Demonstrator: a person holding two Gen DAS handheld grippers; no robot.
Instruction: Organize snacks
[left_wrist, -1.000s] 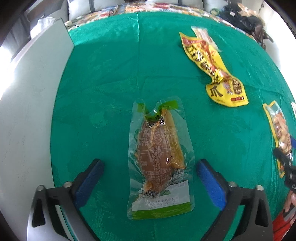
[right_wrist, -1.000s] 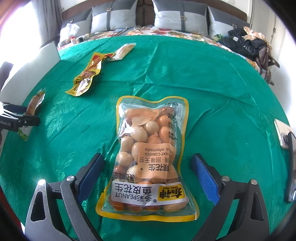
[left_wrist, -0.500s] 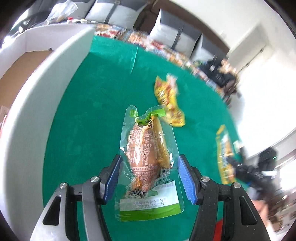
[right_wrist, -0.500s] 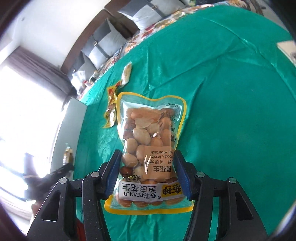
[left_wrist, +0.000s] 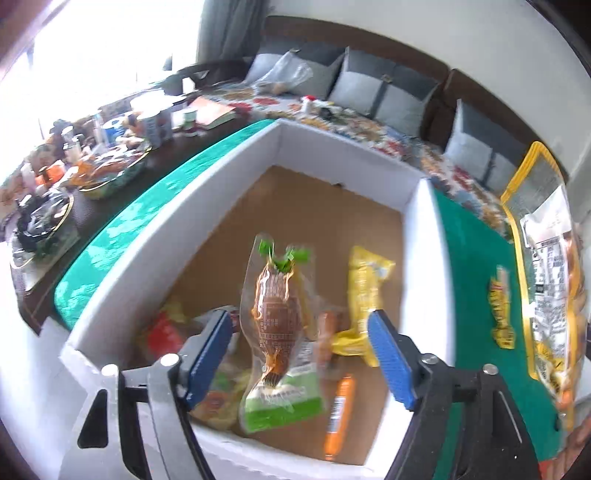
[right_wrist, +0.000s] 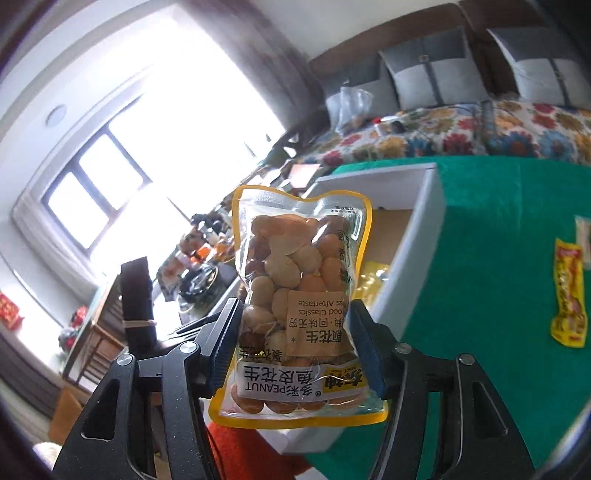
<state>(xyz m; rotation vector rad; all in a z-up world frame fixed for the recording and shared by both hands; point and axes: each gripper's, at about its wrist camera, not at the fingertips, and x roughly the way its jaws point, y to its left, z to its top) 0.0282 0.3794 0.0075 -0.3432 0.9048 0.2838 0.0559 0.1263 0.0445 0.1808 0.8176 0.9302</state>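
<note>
My left gripper (left_wrist: 297, 321) hangs over the white box (left_wrist: 332, 147), and its jaws are opening. Between them is the clear pouch with a brown snack (left_wrist: 277, 317), blurred, touching neither blue pad and dropping towards the cardboard floor. The box holds a yellow packet (left_wrist: 364, 291), an orange sausage stick (left_wrist: 338, 413) and a red packet (left_wrist: 162, 332). My right gripper (right_wrist: 295, 310) holds the yellow-rimmed peanut bag (right_wrist: 299, 295) in the air beside the box (right_wrist: 417, 236). Its pads still touch the bag's sides as the jaws are opening. The peanut bag (left_wrist: 546, 277) also shows at the right edge of the left wrist view.
A yellow snack packet (right_wrist: 569, 295) lies on the green tablecloth (right_wrist: 498, 240) right of the box. A dark side table with dishes and jars (left_wrist: 107, 166) stands to the left. Behind are a sofa with grey cushions (left_wrist: 388, 88) and a bright window (right_wrist: 110, 166).
Both grippers closed on their packs, lifted them off the green cloth and swung left to the white box. The left jaws have since spread, leaving the pouch loose.
</note>
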